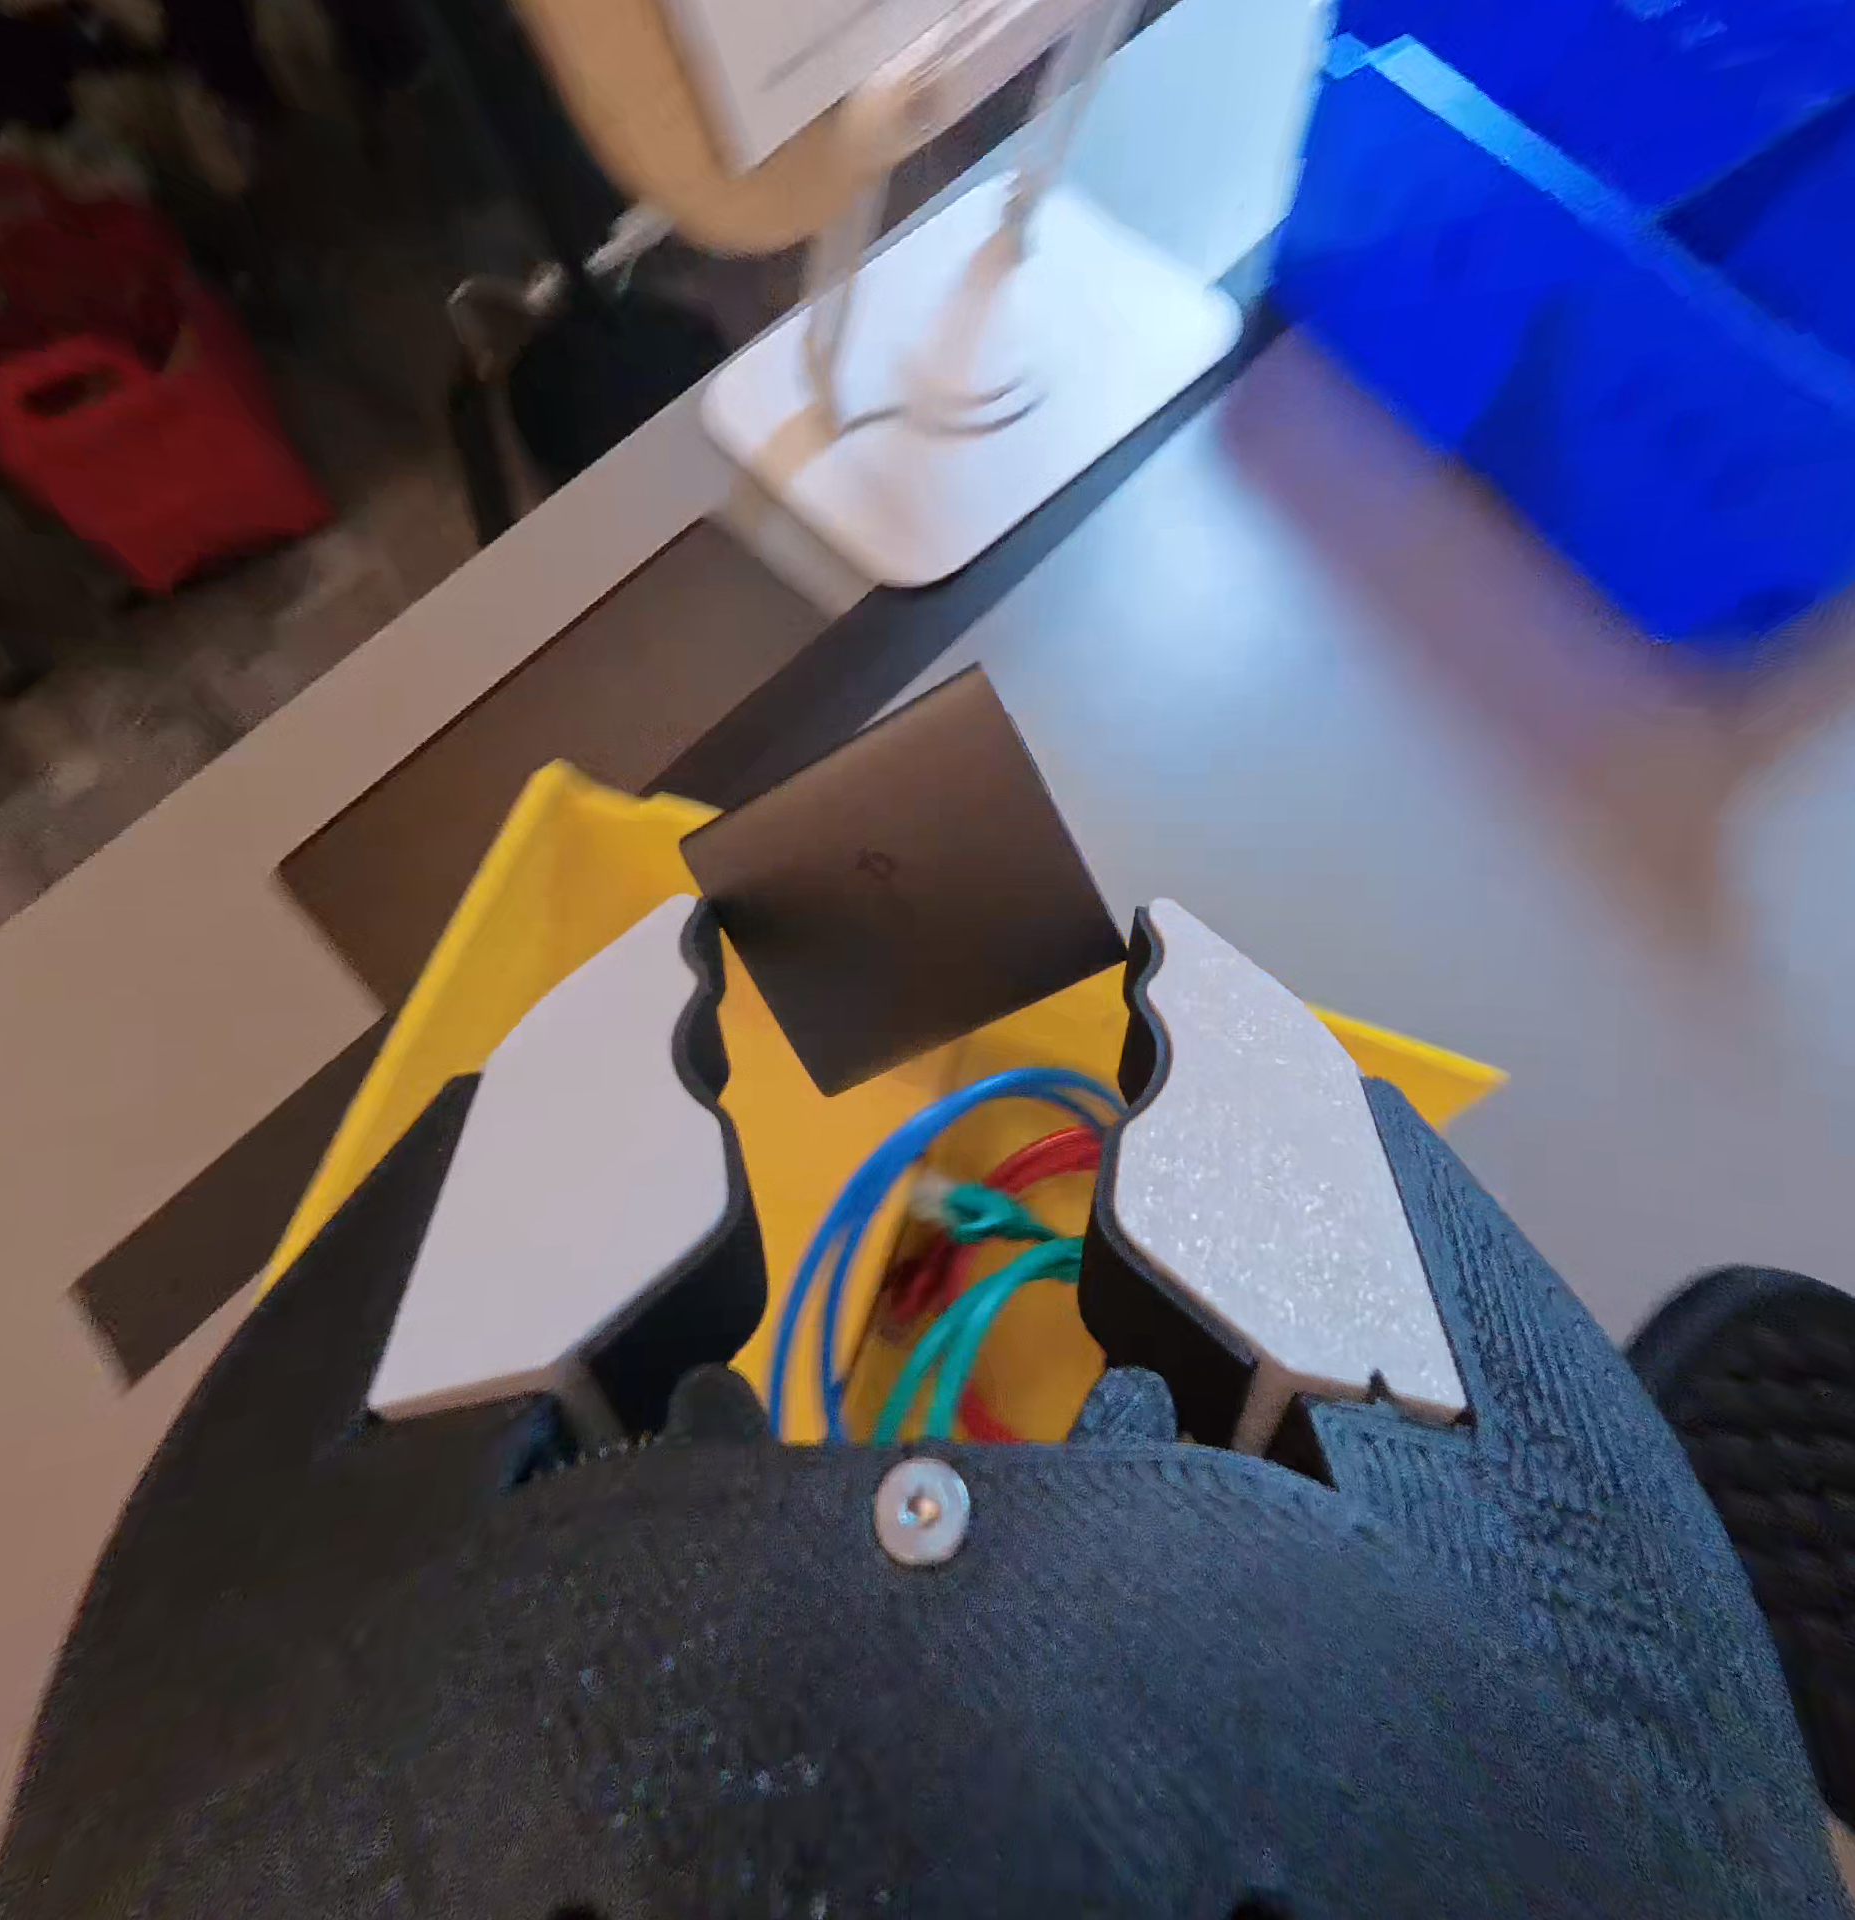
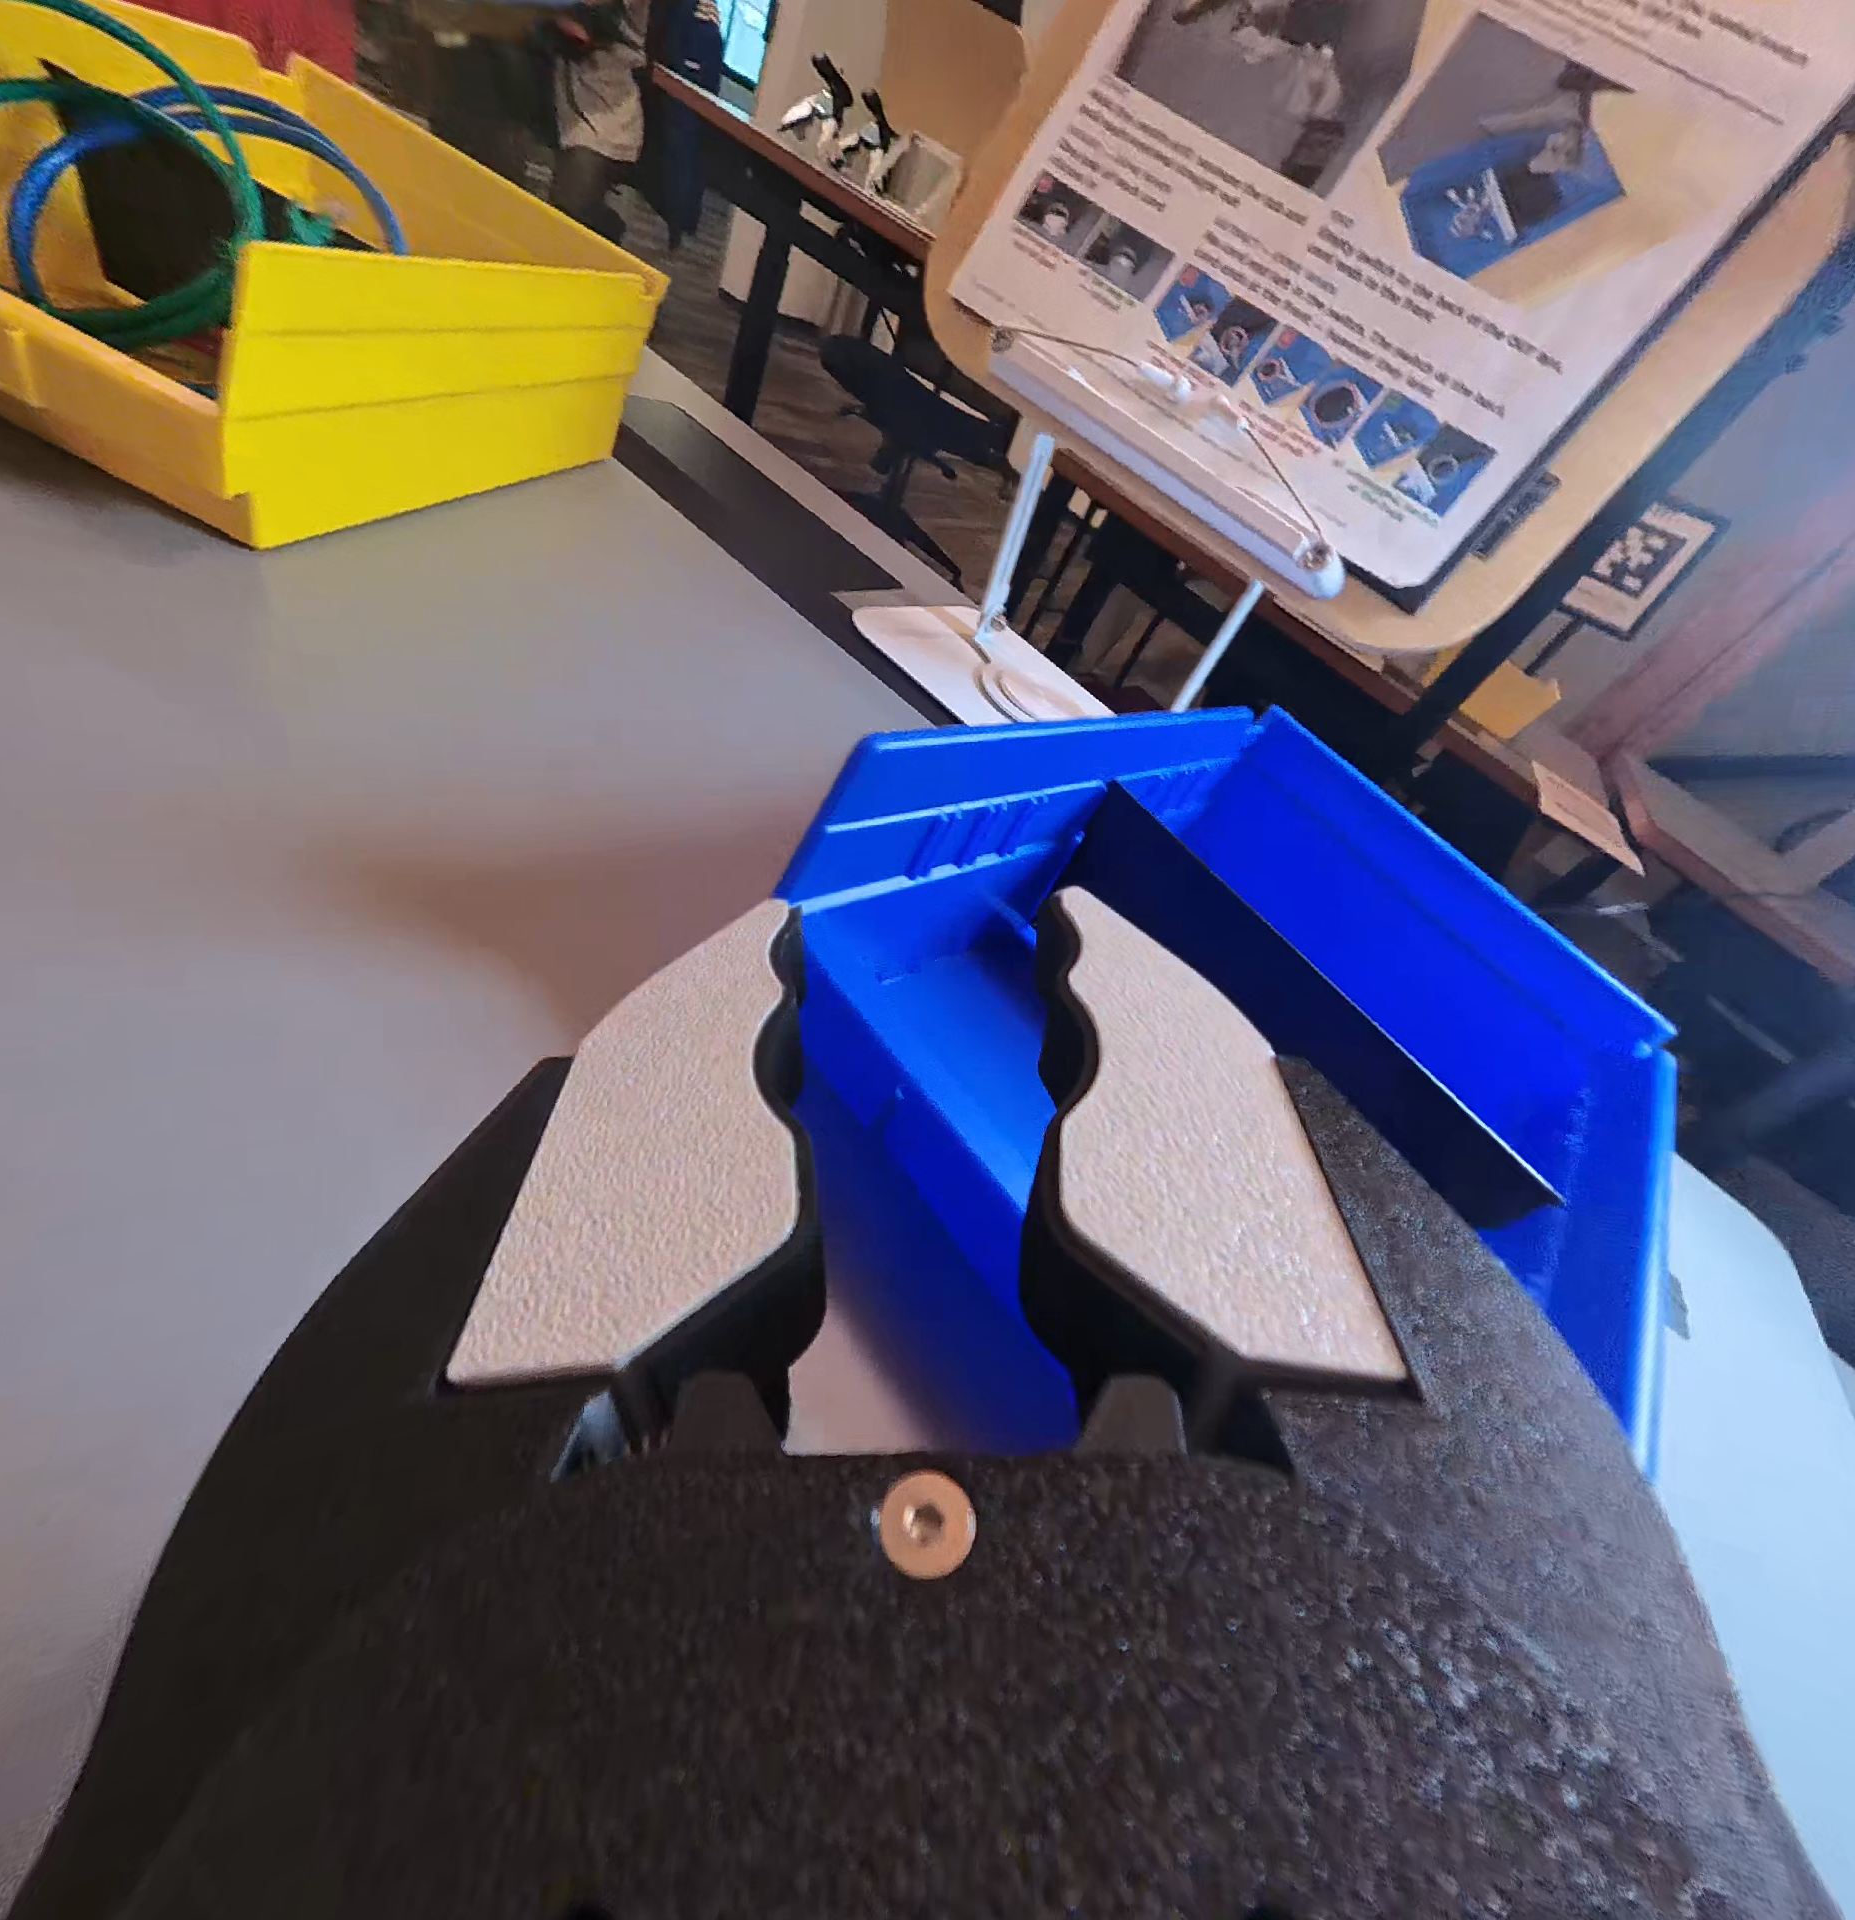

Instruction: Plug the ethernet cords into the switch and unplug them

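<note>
The black switch (image 1: 902,883) sits tilted in the yellow bin (image 1: 549,935) near the table's (image 1: 1266,727) far edge, above loose blue, green and red cords (image 1: 954,1226); nothing looks plugged in yet. The left tongs (image 1: 918,935) gape around it, contact unclear, its ports hidden. The right tongs (image 2: 918,935) hang open, empty, over the blue bin (image 2: 1370,935).

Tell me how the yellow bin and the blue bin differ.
The yellow bin holds coiled blue, green and red cords and a black box; the blue bin looks empty apart from a dark divider. Yellow sits farther left, blue right. Both are open plastic bins on the grey table.
</note>
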Motion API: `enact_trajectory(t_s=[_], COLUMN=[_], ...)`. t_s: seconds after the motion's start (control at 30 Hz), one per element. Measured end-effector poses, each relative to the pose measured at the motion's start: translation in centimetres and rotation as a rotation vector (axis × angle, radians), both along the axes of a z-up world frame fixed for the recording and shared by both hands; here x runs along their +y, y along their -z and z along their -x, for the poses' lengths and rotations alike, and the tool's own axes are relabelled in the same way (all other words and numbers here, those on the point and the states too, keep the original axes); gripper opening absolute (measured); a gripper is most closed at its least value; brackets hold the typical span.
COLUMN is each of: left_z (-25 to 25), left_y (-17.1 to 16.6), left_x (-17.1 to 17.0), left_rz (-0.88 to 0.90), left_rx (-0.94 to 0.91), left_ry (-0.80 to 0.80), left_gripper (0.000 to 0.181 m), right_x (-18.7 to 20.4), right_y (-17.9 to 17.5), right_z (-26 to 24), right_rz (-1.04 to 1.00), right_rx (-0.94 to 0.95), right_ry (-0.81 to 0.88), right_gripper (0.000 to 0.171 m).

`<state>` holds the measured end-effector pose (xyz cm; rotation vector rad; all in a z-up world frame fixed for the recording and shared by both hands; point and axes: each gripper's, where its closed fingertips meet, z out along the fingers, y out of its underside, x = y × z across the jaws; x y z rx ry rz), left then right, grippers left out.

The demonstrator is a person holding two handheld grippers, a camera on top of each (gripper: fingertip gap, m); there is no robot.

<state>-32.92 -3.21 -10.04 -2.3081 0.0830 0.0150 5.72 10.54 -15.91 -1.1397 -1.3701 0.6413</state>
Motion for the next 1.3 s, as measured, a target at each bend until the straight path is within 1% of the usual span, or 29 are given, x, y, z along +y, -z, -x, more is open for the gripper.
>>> enact_trajectory(t_s=[0.1, 0.17, 0.37, 0.43, 0.5, 0.6, 0.63, 0.67, 0.77, 0.83, 0.93, 0.97, 1.07, 1.17, 1.23, 1.3], left_z=[-7.1, -12.3, -28.2, -32.0, -34.2, -36.0, -36.4, -36.6, -36.7, -36.3, -34.6, -34.0, -33.0, -33.1, -33.2, -33.0], left_y=[-1.5, -1.6, 0.3, 0.8, 0.7, 0.4, 0.5, 0.7, 1.8, 3.1, 4.9, 5.5, 7.3, 9.6, 10.4, 10.3], left_x=[0.4, 0.3, -1.6, -2.1, -1.8, -1.6, -1.6, -1.7, -1.7, -1.3, -0.5, -0.3, 0.3, 0.8, 1.1, 1.4], left_rz=[-0.101, -0.171, -0.320, -0.379, -0.439, -0.478, -0.475, -0.480, -0.440, -0.408, -0.404, -0.393, -0.357, -0.292, -0.266, -0.275], left_rx=[-0.056, -0.120, -0.402, -0.488, -0.609, -0.821, -0.865, -0.897, -0.951, -0.921, -0.800, -0.759, -0.646, -0.495, -0.433, -0.446], left_ry=[0.186, 0.316, 0.694, 0.758, 0.752, 0.741, 0.740, 0.739, 0.713, 0.680, 0.585, 0.550, 0.460, 0.431, 0.418, 0.409], left_gripper=[0.075, 0.075, 0.075, 0.075, 0.075, 0.075, 0.075, 0.075, 0.075, 0.072, 0.061, 0.060, 0.053, 0.044, 0.036, 0.028], right_x=[-2.4, -4.2, -9.9, -11.4, -12.9, -15.1, -15.3, -15.3, -15.5, -15.1, -13.5, -12.9, -11.2, -10.7, -10.8, -10.8], right_y=[-0.3, -0.8, -1.9, -2.8, -3.6, -4.2, -4.4, -4.5, -3.4, -2.0, 0.8, 1.7, 4.1, 5.7, 6.0, 5.6], right_z=[1.1, 1.8, 3.6, 4.2, 4.8, 5.6, 5.9, 6.0, 5.8, 6.0, 6.3, 6.3, 6.6, 7.0, 7.1, 7.2], right_rz=[-0.008, -0.010, -0.096, -0.120, -0.160, -0.165, -0.190, -0.211, -0.155, -0.132, -0.082, -0.067, -0.157, -0.263, -0.280, -0.324], right_rx=[0.009, 0.022, 0.006, 0.035, 0.076, 0.128, 0.142, 0.160, 0.105, 0.041, -0.108, -0.162, -0.312, -0.429, -0.466, -0.452], right_ry=[-0.095, -0.160, -0.372, -0.405, -0.410, -0.433, -0.422, -0.414, -0.480, -0.488, -0.446, -0.427, -0.315, -0.214, -0.181, -0.168], right_gripper=[0.044, 0.044, 0.049, 0.056, 0.064, 0.073, 0.072, 0.065, 0.065, 0.064, 0.064, 0.064, 0.064, 0.065, 0.065, 0.064])
